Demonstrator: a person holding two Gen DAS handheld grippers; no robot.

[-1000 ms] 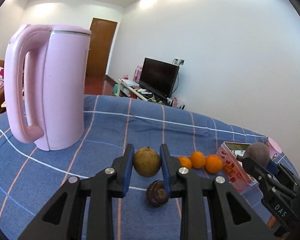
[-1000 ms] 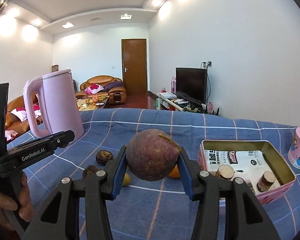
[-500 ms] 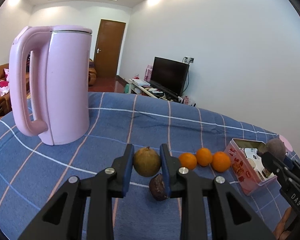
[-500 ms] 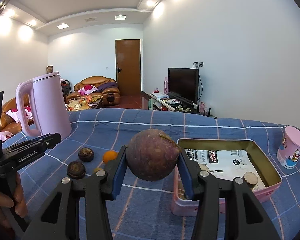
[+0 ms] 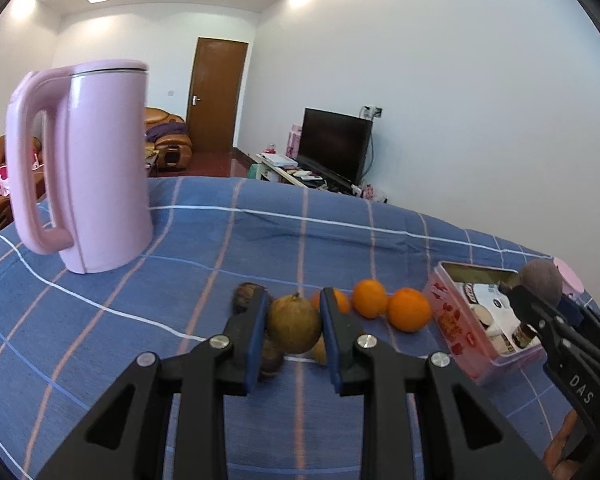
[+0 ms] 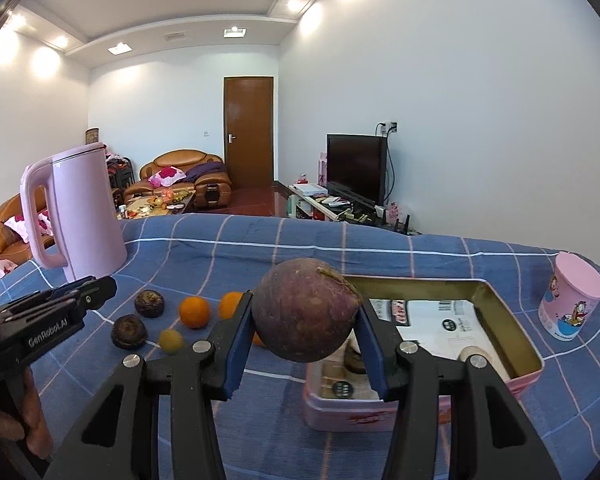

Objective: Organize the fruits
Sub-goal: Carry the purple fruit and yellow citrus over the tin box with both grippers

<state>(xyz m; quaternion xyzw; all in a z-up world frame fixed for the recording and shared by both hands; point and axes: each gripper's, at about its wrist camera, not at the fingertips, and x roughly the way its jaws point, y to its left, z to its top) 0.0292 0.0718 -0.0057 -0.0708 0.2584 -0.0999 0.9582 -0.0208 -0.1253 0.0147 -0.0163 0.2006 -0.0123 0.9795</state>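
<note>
Left gripper (image 5: 293, 322) clamped on a greenish-brown round fruit (image 5: 293, 323) above the blue checked cloth (image 5: 260, 236), oranges (image 5: 409, 309) just beyond; right gripper (image 6: 305, 320) pinching a purple round fruit (image 6: 306, 309) over the pink tin (image 6: 526, 376).

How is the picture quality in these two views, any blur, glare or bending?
Left wrist view: the pink kettle is smeared by motion blur, and the fisheye curves the blue checked tablecloth; dark vignette at the corners. Right wrist view: sharper overall; the purple fruit held close up is crisp, ceiling spotlights bloom on the wall, and the pink tin looks bowed.
</note>
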